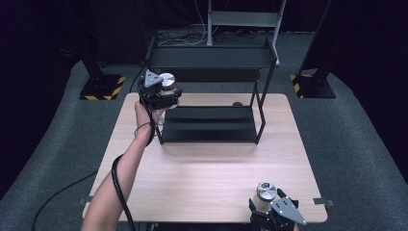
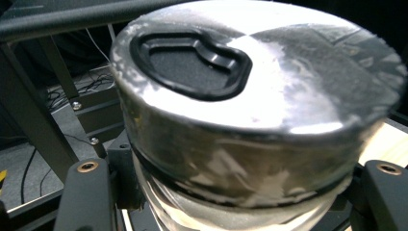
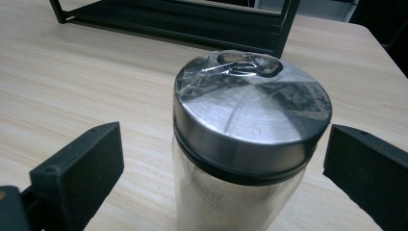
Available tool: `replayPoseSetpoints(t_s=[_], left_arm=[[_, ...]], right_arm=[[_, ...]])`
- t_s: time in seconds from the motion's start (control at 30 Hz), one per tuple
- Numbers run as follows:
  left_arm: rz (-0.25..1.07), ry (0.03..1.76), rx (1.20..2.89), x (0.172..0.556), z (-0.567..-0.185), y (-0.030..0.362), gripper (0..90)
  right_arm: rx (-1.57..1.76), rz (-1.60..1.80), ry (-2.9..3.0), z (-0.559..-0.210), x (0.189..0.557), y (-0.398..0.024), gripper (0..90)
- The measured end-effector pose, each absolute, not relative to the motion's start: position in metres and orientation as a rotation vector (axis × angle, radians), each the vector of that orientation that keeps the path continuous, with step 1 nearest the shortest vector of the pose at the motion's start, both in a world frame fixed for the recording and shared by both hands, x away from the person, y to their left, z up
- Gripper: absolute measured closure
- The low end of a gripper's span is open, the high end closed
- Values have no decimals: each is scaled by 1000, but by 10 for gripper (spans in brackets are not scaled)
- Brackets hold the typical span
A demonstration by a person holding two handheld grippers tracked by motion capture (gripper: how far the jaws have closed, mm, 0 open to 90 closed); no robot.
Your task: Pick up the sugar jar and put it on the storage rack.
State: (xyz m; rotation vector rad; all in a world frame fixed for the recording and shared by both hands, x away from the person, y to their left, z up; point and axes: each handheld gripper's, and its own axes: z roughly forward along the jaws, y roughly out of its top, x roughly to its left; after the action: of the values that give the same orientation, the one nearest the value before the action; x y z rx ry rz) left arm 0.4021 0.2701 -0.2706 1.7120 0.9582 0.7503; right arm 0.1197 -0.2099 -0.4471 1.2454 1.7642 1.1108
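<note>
My left gripper (image 1: 165, 90) is raised at the left front post of a black two-tier rack (image 1: 211, 57), shut on a glass jar with a silver lid (image 1: 168, 81). In the left gripper view that jar (image 2: 250, 96) sits close up, its lid bearing a black flip tab, and the gripper (image 2: 236, 168) has its jaws against the jar's sides. A second silver-lidded jar (image 1: 266, 191) with pale powder stands on the table near the front right edge. My right gripper (image 1: 267, 201) is around it, open. In the right gripper view this jar (image 3: 250, 125) is upright, with a gap to the gripper (image 3: 223, 144) on each side.
The wooden table (image 1: 202, 168) has the rack standing on its far half, with a low shelf (image 1: 207, 122) and a high shelf. Grey carpet surrounds the table, with black stand bases (image 1: 101, 86) behind and cables on the floor.
</note>
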Motion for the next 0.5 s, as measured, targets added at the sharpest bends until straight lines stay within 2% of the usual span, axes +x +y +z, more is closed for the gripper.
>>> replayPoseSetpoints(t_s=[0.5], left_arm=[[753, 947, 1701, 401, -260, 272, 303]], right_arm=[[1246, 1111, 1764, -447, 120, -210, 0]])
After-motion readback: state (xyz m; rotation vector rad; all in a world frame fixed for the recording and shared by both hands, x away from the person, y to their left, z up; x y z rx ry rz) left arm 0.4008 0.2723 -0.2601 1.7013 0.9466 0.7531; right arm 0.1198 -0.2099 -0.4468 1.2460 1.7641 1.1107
